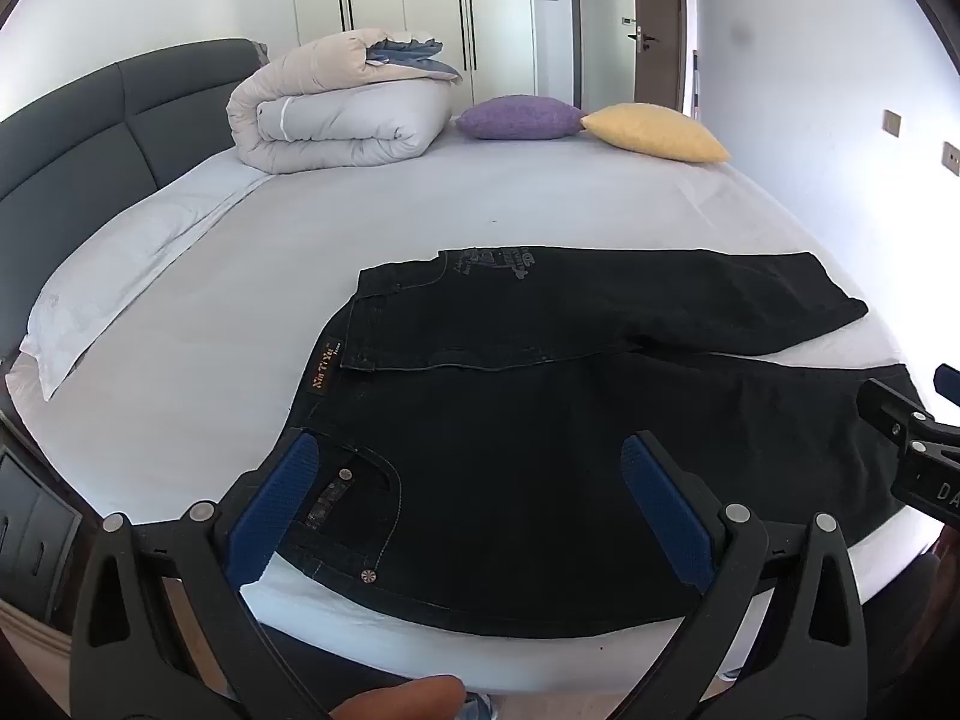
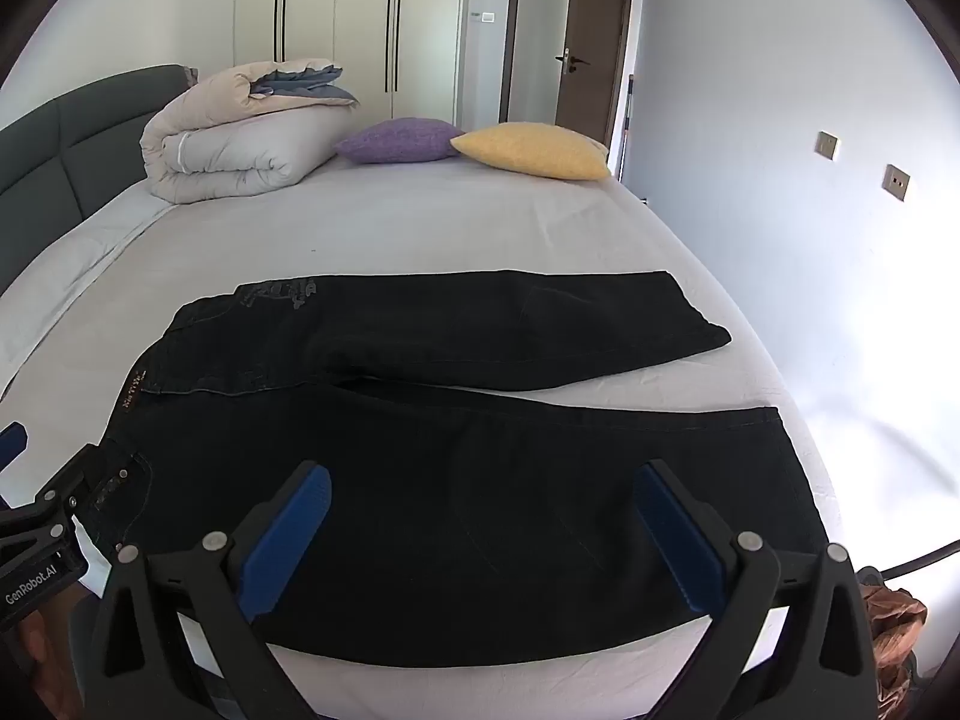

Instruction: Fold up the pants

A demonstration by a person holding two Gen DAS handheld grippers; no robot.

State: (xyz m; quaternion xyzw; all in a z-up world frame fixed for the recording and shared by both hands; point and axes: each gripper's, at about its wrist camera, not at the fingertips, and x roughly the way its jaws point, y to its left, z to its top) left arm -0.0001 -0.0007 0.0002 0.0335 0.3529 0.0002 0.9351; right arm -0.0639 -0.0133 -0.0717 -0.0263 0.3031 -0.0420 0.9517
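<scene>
Black pants (image 1: pixel 540 420) flat on bed (image 1: pixel 360 222). Left gripper (image 1: pixel 474 510) and right gripper (image 2: pixel 480 534) both released, above fabric. Waist label readable only from left; brown bag (image 2: pixel 894 618) only from right.

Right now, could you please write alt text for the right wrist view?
Black pants lie spread flat on a white bed, legs pointing right. The open right gripper hovers over the near leg.

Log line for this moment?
pants: flat on bed, unfolded | left gripper: open, over waist | right gripper: open, over near leg
</scene>
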